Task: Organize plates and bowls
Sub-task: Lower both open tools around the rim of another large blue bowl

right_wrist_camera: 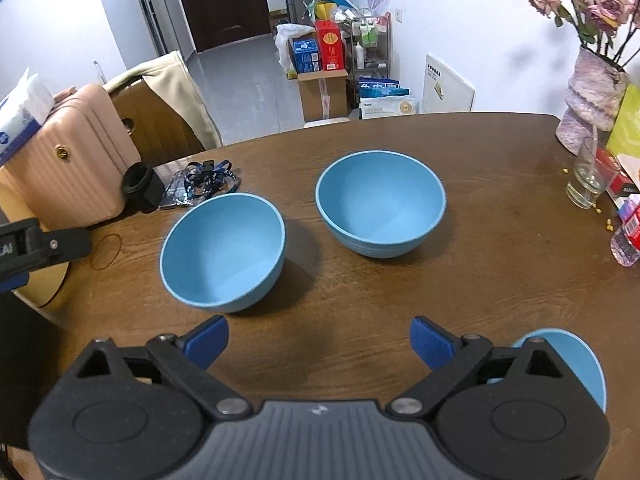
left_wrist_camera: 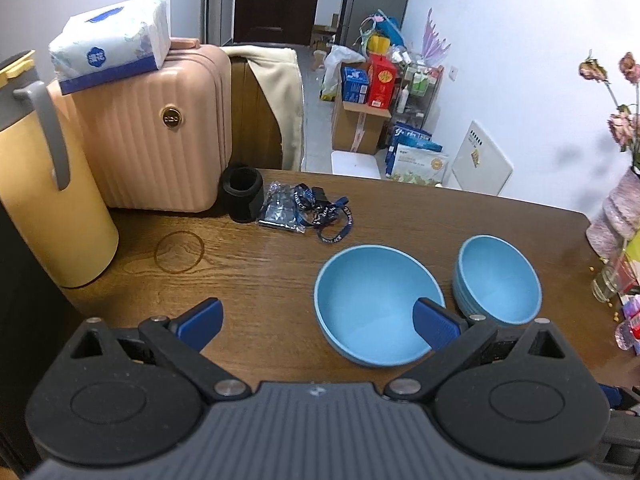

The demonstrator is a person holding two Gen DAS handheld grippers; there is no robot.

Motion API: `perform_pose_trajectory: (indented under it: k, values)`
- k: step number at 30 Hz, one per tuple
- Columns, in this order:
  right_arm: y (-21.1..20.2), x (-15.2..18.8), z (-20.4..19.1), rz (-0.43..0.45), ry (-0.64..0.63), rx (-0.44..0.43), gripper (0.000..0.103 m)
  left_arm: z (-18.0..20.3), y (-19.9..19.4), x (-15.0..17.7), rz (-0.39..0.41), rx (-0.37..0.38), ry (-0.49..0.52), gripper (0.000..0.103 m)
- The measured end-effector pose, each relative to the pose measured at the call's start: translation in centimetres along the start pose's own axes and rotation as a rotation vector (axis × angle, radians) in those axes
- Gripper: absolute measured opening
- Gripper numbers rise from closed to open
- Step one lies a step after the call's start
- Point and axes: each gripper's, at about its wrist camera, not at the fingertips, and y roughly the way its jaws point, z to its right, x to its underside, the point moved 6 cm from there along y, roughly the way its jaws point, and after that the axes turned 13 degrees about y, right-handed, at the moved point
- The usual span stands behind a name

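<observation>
Two light blue bowls stand upright on the brown wooden table (right_wrist_camera: 500,240). In the right wrist view the near-left bowl (right_wrist_camera: 224,252) and the far-right bowl (right_wrist_camera: 380,204) sit apart. A third blue dish (right_wrist_camera: 576,356) shows partly behind my right finger; bowl or plate I cannot tell. My right gripper (right_wrist_camera: 318,344) is open and empty, short of the bowls. In the left wrist view the larger-looking bowl (left_wrist_camera: 372,300) and the other bowl (left_wrist_camera: 498,280) sit side by side. My left gripper (left_wrist_camera: 318,326) is open, its right pad (left_wrist_camera: 436,330) in front of the nearer bowl's inside.
A pink suitcase (left_wrist_camera: 160,132) with a tissue pack (left_wrist_camera: 108,44), a yellow jug (left_wrist_camera: 48,208), a black cup (left_wrist_camera: 242,194) and a blue lanyard (left_wrist_camera: 316,212) occupy the table's left. A vase (right_wrist_camera: 592,108), a glass (right_wrist_camera: 586,180) and small packets stand at the right.
</observation>
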Motion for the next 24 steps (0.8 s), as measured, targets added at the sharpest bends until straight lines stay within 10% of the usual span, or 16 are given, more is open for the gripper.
perform_pose_trajectory:
  k: [13, 24]
  values:
    - [6.1, -3.0, -2.7, -0.063, 0.029, 0.059, 0.091, -1.2, 7.5, -2.4, -0.089, 0.010, 0.016, 0.102]
    - [10.2, -3.9, -4.1, -0.111, 0.060, 0.094, 0.081, -0.9, 12.3, -2.0, -0.172, 0.042, -0.005, 0.081]
